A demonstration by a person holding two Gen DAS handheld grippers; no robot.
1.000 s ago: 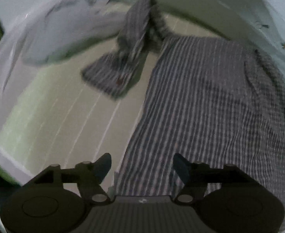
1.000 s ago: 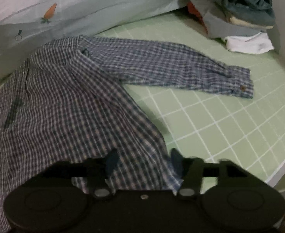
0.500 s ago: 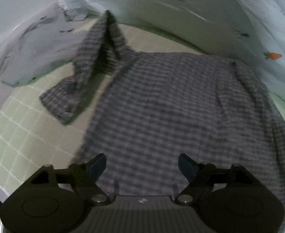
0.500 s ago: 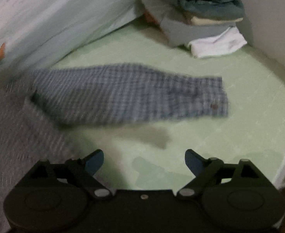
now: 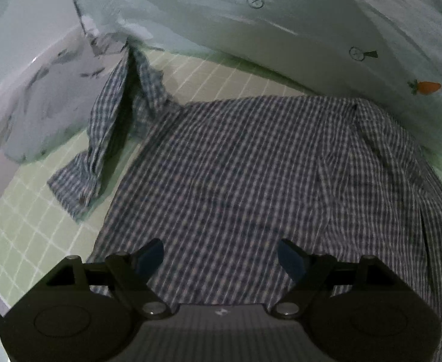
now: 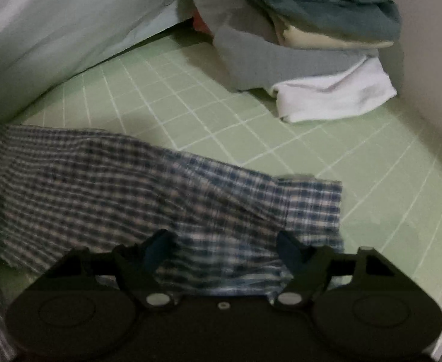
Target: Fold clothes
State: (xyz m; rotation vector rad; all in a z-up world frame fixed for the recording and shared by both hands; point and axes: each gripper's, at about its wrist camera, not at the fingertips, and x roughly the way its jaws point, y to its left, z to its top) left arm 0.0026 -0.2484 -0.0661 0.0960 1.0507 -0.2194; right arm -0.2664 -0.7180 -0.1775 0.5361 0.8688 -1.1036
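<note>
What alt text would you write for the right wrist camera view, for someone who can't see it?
The open right gripper hovers low over the cuff end of a blue checked shirt sleeve lying flat on a green gridded sheet. Behind it, against the wall, sits a pile of clothes with a white garment at its base, and a pale pillow on the left.

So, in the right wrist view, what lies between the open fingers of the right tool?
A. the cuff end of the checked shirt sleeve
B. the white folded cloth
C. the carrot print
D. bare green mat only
A: the right tool stands open over the checked shirt sleeve, near its cuff; the white folded cloth lies far behind.
</note>
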